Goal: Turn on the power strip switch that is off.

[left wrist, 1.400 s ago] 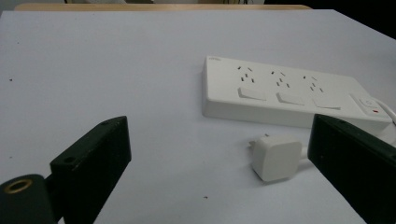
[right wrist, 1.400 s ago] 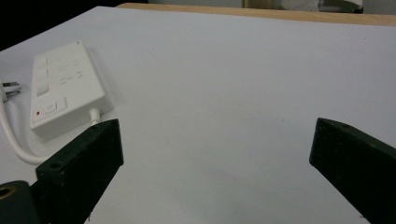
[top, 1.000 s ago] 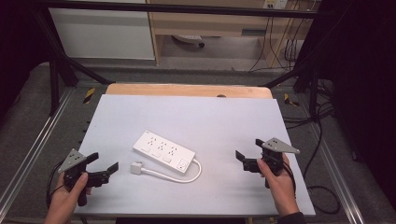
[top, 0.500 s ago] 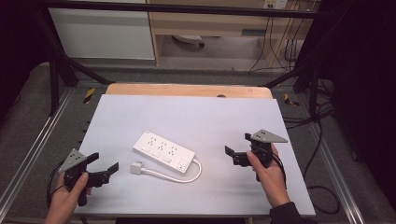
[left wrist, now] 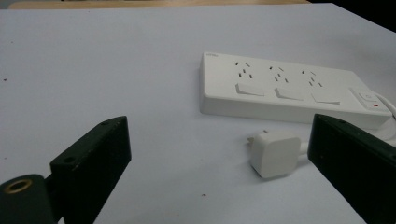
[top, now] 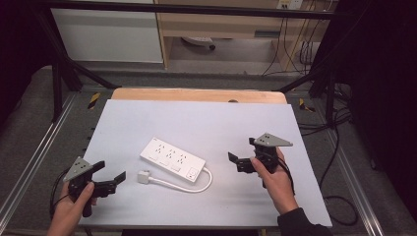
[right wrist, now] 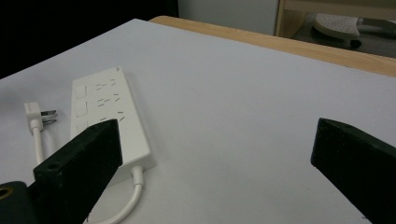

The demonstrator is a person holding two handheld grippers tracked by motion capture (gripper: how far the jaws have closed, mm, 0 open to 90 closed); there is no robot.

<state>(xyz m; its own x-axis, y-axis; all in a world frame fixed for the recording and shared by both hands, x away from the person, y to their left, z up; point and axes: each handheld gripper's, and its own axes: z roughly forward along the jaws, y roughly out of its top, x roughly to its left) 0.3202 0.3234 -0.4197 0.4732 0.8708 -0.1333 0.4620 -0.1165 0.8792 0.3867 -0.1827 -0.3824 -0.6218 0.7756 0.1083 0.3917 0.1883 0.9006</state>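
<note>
Nearest the person, at the table's (top: 196, 120) front left corner, the left hand (top: 69, 211) holds the left gripper (top: 112, 178) low over the white top, jaws spread wide with nothing between them. Its own view looks across the bare surface between those jaws. Just past its tips lies the plug (top: 143, 176) (left wrist: 274, 153), a small white block resting on the table, prongs pointing away from the cord's (top: 184, 186) run. The cord loops along the front of the strip (top: 172, 160) (left wrist: 289, 91) and curls back into the strip's right end. The strip, white with three socket groups and a switch at its right end, lies flat at an angle near the table's middle, close beside the plug but apart from it.

Right of the strip, the right hand (top: 273, 172) carries the right gripper (top: 236, 162), jaws wide apart and empty, aimed toward the strip's cord end and short of touching it. In its view the strip (right wrist: 112, 123) sits behind the left jaw. Beyond, a wooden edge (top: 196, 94) borders the far side.
</note>
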